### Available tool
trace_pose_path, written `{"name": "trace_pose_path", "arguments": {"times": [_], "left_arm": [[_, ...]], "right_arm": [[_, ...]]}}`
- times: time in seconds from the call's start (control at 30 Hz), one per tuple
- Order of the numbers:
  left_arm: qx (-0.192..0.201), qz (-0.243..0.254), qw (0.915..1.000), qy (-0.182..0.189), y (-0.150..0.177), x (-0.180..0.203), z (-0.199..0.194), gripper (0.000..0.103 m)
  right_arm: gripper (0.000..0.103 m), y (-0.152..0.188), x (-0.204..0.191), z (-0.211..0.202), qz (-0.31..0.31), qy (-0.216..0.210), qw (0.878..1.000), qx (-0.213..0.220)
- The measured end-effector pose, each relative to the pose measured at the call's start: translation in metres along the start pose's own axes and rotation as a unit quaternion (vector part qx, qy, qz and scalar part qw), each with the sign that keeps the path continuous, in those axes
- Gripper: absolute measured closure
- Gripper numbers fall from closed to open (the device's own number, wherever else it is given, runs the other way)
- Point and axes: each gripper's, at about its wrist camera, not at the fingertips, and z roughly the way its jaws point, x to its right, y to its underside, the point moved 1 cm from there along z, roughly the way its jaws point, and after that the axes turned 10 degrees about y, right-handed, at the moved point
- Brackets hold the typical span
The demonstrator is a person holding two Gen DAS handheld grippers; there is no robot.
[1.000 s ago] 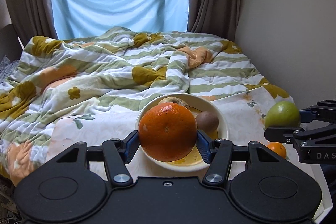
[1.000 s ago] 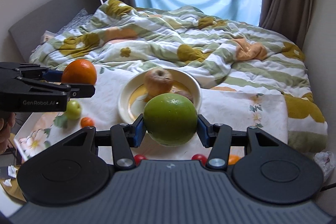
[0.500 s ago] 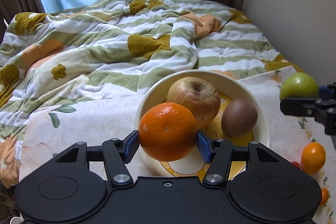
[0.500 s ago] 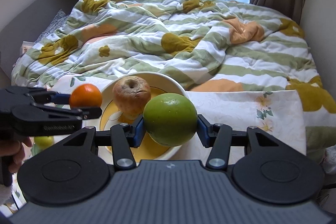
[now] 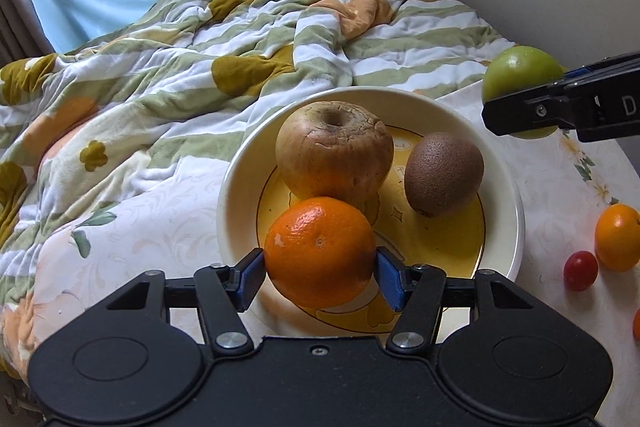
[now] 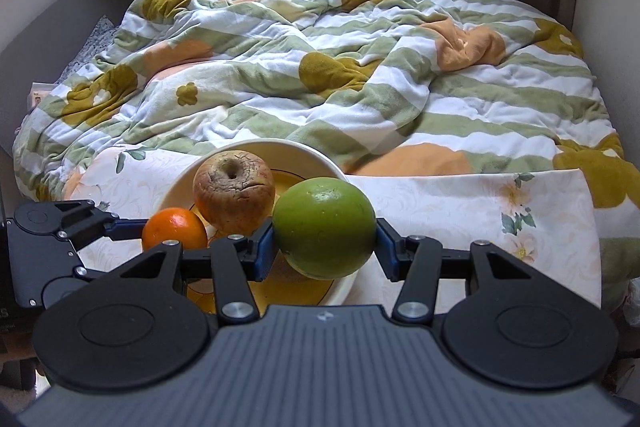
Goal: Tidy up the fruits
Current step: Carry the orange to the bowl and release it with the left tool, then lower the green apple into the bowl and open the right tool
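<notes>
Left gripper (image 5: 320, 269) lowered over the bowl (image 5: 240, 163) since a second ago, jaws just opened, blue pads now clear of the orange (image 5: 320, 253), apparently released beside the wrinkled apple (image 5: 334, 151) and kiwi (image 5: 444, 173). Right gripper (image 6: 324, 247) brought nearer, clamped on the green apple (image 6: 324, 227) above the bowl's rim; probably next to go in.

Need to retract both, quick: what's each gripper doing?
Left gripper: jaws just opened, orange loose between them, in the bowl.
Right gripper: closed on the green apple.
</notes>
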Motion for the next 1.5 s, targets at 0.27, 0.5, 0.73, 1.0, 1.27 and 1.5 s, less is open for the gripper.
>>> {"name": "trace_pose_path", "arguments": {"times": [0.27, 0.5, 0.73, 1.0, 1.27, 1.5], "left_arm": [[0.028, -0.004, 0.9995, -0.01, -0.003, -0.002, -0.025, 0.0], [0.052, -0.064, 0.9963, 0.022, 0.005, -0.019, -0.053, 0.0], [0.064, -0.105, 0.9919, 0.031, 0.015, -0.031, -0.07, 0.0], [0.063, -0.114, 0.9911, 0.028, 0.026, -0.037, -0.071, 0.0], [0.059, -0.132, 0.9886, 0.041, 0.038, -0.034, -0.071, 0.0], [0.069, -0.119, 0.9902, 0.026, 0.038, -0.028, -0.08, 0.0]], "right_arm": [[0.037, -0.003, -0.002, 0.003, -0.002, 0.004, 1.0, -0.002], [0.037, -0.01, -0.005, 0.014, -0.038, 0.01, 0.999, 0.011], [0.037, -0.019, -0.014, 0.039, -0.081, 0.01, 0.996, 0.027], [0.037, -0.024, -0.016, 0.066, -0.065, -0.017, 0.997, 0.028], [0.004, -0.022, -0.019, 0.066, -0.052, -0.013, 0.998, 0.038], [0.0, -0.023, -0.015, 0.047, -0.042, 0.011, 0.998, 0.054]]}}
